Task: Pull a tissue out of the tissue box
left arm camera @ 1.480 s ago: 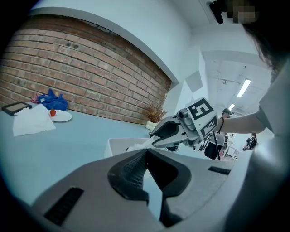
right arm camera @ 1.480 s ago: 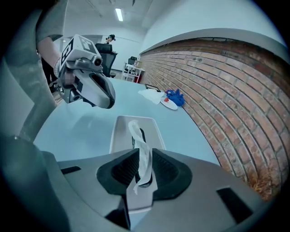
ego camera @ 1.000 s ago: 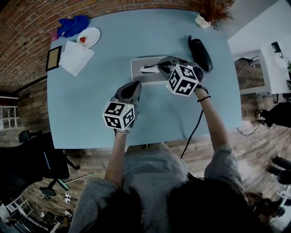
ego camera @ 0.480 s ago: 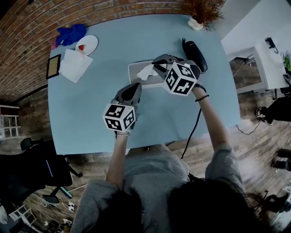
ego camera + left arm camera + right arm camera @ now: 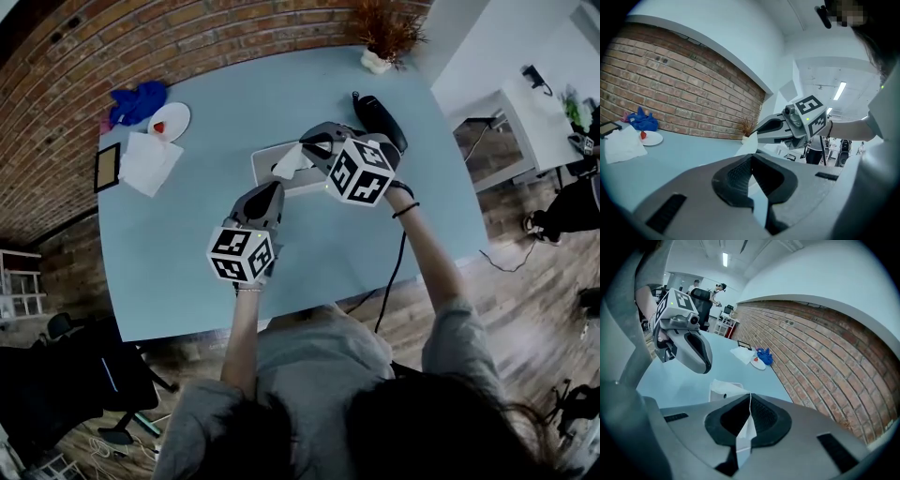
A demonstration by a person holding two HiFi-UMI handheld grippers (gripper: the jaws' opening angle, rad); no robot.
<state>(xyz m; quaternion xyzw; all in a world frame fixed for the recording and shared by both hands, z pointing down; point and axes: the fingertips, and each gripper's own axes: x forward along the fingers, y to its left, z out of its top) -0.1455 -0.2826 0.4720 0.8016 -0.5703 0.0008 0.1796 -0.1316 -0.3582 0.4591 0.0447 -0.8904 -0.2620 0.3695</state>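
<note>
A white tissue box (image 5: 263,165) lies at the middle of the pale blue table (image 5: 187,244). My right gripper (image 5: 306,151) hangs just above the box, shut on a white tissue (image 5: 286,162) that rises from the box's slot. In the right gripper view the tissue (image 5: 746,431) is pinched between the closed pads, with the box (image 5: 723,391) below and beyond. My left gripper (image 5: 271,188) sits at the box's near edge, jaws together with nothing between them. From the left gripper view (image 5: 751,157) the tissue (image 5: 750,144) shows under the right gripper (image 5: 757,134); the box is hidden.
A black handheld device (image 5: 380,120) lies right of the box, a potted plant (image 5: 379,39) behind it. At the far left are a white plate (image 5: 171,120), a blue cloth (image 5: 139,101), a white napkin (image 5: 150,161) and a small frame (image 5: 107,167). A black cable (image 5: 394,281) hangs off the near edge.
The right gripper has risen from the box's top with the tissue, which now stands out of the slot. The left gripper has stayed at the box's near edge.
</note>
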